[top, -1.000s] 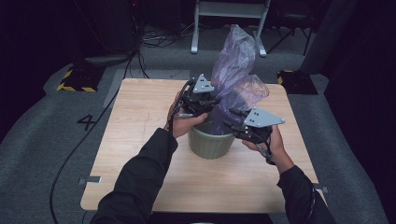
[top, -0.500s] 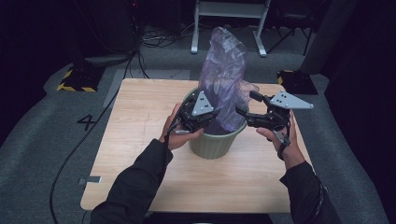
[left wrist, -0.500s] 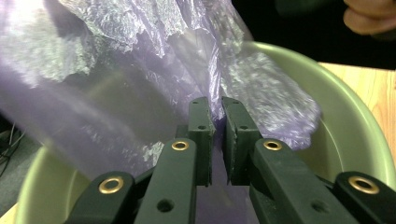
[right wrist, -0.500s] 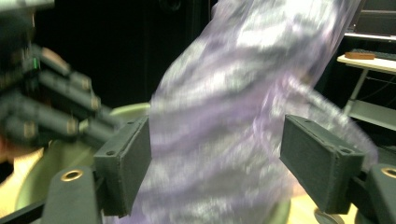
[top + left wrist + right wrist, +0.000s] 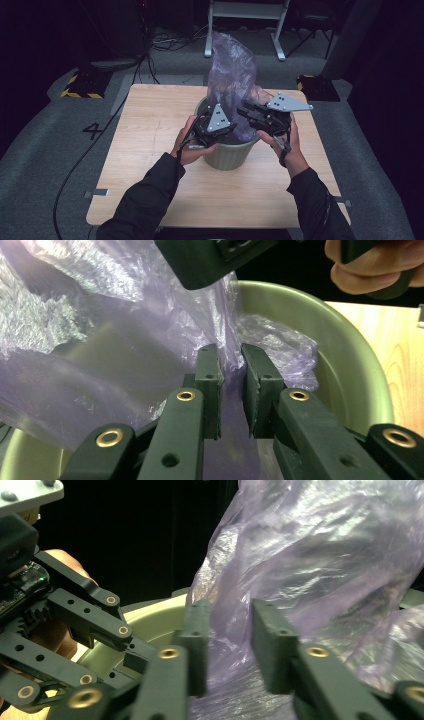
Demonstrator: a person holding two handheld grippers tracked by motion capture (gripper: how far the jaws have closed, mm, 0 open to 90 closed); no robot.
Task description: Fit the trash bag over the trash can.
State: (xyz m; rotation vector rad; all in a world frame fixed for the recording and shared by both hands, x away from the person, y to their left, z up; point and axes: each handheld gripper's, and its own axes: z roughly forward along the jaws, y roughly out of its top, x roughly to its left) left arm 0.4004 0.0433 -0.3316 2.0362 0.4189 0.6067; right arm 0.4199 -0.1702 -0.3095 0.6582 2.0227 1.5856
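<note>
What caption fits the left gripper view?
Left gripper pinching a fold of the purple plastic bag inside the green bin.

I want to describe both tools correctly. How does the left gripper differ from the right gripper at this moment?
The left gripper has narrow jaws pinching a fold of the purple bag low inside the green bin; the right gripper has wider jaws that have just been closing, with bag film between them and gaps beside it. The left sits at the near rim, the right higher, at the bag's side. Both are black with a grey plate.
</note>
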